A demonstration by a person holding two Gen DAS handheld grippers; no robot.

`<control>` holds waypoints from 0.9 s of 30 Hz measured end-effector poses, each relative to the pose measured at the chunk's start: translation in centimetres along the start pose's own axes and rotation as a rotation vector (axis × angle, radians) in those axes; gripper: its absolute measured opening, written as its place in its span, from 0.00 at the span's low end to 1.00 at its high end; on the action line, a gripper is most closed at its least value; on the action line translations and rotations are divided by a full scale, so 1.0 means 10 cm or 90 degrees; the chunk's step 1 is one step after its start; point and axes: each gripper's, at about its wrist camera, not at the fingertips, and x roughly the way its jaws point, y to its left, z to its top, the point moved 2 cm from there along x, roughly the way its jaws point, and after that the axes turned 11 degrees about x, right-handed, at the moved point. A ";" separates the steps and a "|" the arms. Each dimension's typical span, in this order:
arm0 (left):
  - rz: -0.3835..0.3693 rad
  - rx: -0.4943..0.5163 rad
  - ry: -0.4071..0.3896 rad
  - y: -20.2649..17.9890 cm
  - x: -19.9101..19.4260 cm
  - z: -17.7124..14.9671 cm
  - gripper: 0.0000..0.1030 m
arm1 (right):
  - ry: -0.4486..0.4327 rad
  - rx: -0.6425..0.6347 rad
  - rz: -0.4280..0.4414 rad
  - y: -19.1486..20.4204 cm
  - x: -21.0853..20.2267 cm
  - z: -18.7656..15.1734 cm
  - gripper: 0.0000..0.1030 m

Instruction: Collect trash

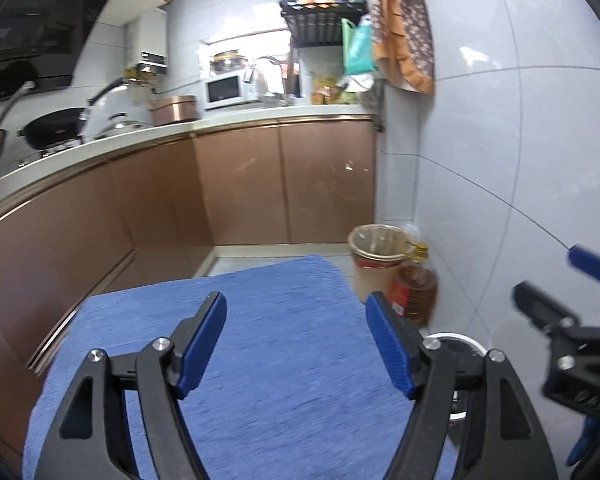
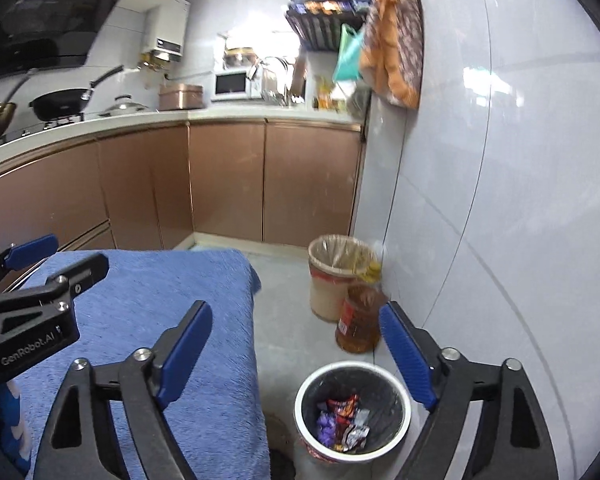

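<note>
A small white-rimmed bin (image 2: 352, 410) with a black liner stands on the floor right of the blue-clothed table (image 2: 160, 320). Several crumpled snack wrappers (image 2: 342, 420) lie inside it. My right gripper (image 2: 296, 316) is open and empty, above the table's right edge and the bin. My left gripper (image 1: 296, 304) is open and empty over the blue cloth (image 1: 260, 360); only the bin's rim (image 1: 456, 338) shows behind its right finger. The right gripper (image 1: 552, 280) appears at the right edge of the left wrist view. The left gripper (image 2: 56, 260) appears at the left of the right wrist view.
A lined beige bin (image 2: 336, 276) and an oil bottle (image 2: 358, 316) stand on the floor by the tiled wall (image 2: 500, 200). Brown cabinets (image 2: 228, 180) and a counter with pans and a microwave (image 2: 234, 84) run behind.
</note>
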 end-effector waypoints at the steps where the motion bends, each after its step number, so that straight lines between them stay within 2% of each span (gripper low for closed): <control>1: 0.012 -0.004 -0.001 0.07 -0.06 -0.03 0.72 | -0.012 -0.008 0.001 0.06 -0.07 0.01 0.87; 9: 0.089 -0.031 -0.038 0.39 -0.60 -0.14 0.77 | -0.061 -0.032 0.022 0.27 -0.47 0.04 1.00; 14: 0.136 -0.045 -0.059 0.47 -0.86 -0.16 0.82 | -0.074 -0.035 0.039 0.32 -0.64 0.03 1.00; 20: 0.153 -0.044 -0.068 0.44 -0.99 -0.19 0.84 | -0.085 -0.031 0.051 0.32 -0.79 -0.01 1.00; 27: 0.149 -0.049 -0.074 0.42 -1.08 -0.20 0.86 | -0.094 -0.025 0.058 0.29 -0.91 -0.04 1.00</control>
